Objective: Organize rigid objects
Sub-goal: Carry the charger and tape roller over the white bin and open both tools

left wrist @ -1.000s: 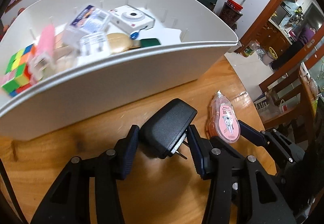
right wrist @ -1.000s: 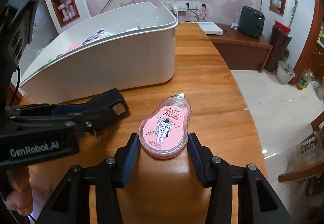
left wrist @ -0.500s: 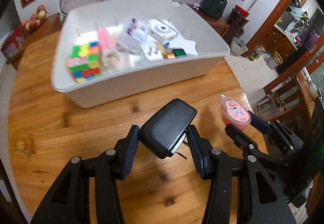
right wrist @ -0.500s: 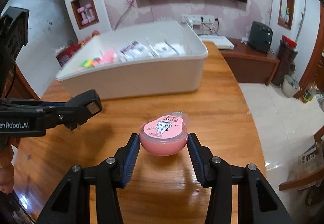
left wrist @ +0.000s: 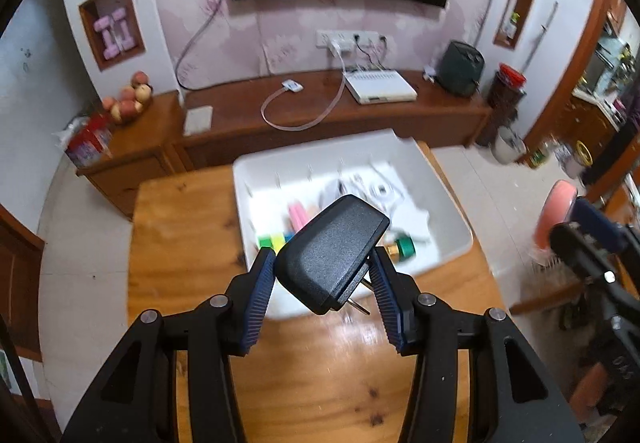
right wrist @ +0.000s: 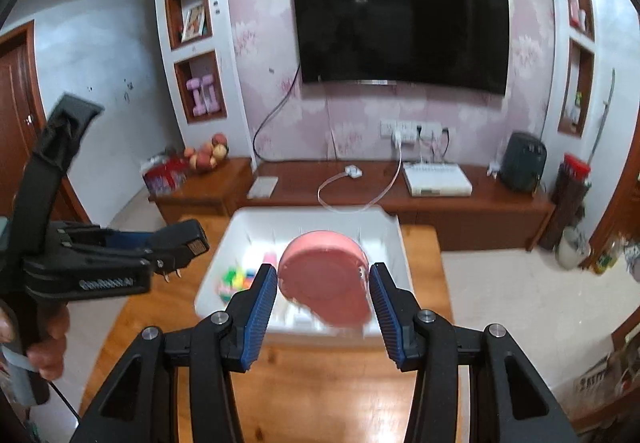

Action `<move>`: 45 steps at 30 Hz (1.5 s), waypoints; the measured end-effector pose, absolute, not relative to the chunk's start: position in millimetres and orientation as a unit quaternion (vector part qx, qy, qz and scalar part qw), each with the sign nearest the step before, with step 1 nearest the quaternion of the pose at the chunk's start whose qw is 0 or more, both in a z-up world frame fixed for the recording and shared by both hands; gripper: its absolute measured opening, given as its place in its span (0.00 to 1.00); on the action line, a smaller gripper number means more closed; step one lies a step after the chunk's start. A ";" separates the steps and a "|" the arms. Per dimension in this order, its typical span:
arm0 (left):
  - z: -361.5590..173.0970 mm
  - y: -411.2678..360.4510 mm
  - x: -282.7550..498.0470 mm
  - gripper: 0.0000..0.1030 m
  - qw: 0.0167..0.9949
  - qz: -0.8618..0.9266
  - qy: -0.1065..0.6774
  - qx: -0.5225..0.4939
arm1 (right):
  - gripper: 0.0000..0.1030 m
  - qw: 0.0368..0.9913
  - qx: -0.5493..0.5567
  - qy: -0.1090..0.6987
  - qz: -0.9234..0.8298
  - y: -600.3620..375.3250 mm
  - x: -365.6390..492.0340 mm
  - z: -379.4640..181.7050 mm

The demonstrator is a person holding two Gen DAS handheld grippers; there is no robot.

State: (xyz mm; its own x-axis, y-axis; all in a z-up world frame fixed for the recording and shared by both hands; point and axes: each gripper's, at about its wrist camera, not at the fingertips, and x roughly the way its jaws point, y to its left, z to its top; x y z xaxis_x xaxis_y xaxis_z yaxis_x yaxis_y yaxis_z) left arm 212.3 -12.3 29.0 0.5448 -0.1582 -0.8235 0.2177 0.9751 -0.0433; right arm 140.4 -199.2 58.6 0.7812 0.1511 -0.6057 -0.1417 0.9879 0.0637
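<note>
In the right wrist view, at the far left, the left gripper [right wrist: 176, 263] is held by a hand [right wrist: 44, 343], its side bearing white lettering too blurred to read with confidence. Its fingers are clamped on a black plug adapter [left wrist: 334, 253], which in the left wrist view sits tilted between the blue pads [left wrist: 260, 299] with metal prongs pointing down to the right, raised above the wooden table [left wrist: 320, 383]. Beyond it on the table stands the white bin [left wrist: 452, 219], holding a coloured cube [right wrist: 234, 279], a pink item [left wrist: 298, 215] and a green-capped piece [left wrist: 404, 247], all blurred. To the right, the right gripper [right wrist: 324, 295] is closed on a pink correction tape dispenser [right wrist: 326, 279], lifted over the bin's near edge; its label faces away, so no print reads. On the wall behind hangs a dark television [right wrist: 400, 27]
</note>
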 end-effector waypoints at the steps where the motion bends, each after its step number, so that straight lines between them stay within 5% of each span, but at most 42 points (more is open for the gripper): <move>1: 32.9 -12.3 220.9 0.50 0.880 -0.101 0.463 0.031 | 0.47 0.944 0.005 0.321 0.075 -199.1 147.4 64.9; 8: 16.5 -22.2 274.0 0.50 0.876 -0.077 0.474 0.037 | 0.47 0.934 0.003 0.354 0.050 -201.3 216.5 62.9; 22: -110.2 -44.2 359.9 0.50 0.835 -0.053 0.544 0.059 | 0.47 0.861 -0.003 0.507 0.034 -184.4 314.1 -96.4; 31: -154.2 -47.8 374.8 0.51 0.810 -0.047 0.581 0.071 | 0.47 0.822 -0.016 0.567 0.042 -177.3 324.7 -148.9; 34: -156.2 -46.4 372.4 0.52 0.811 -0.045 0.579 0.072 | 0.58 0.818 -0.011 0.573 0.047 -175.0 322.5 -153.5; 41: -148.9 -44.9 360.5 0.83 0.812 -0.065 0.577 0.065 | 0.63 0.830 -0.016 0.555 0.056 -167.3 306.8 -147.9; 45: -135.8 -40.9 347.3 0.83 0.817 -0.072 0.570 0.056 | 0.63 0.839 -0.016 0.540 0.063 -163.3 291.3 -135.6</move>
State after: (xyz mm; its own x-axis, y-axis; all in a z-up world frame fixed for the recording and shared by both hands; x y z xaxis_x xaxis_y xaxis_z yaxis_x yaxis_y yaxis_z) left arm 347.3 -40.9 -135.8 0.3405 -0.0537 -0.9387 0.1822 0.9832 0.0098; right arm 291.3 -163.3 -135.6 0.4093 0.0880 -0.9081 -0.1221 0.9917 0.0410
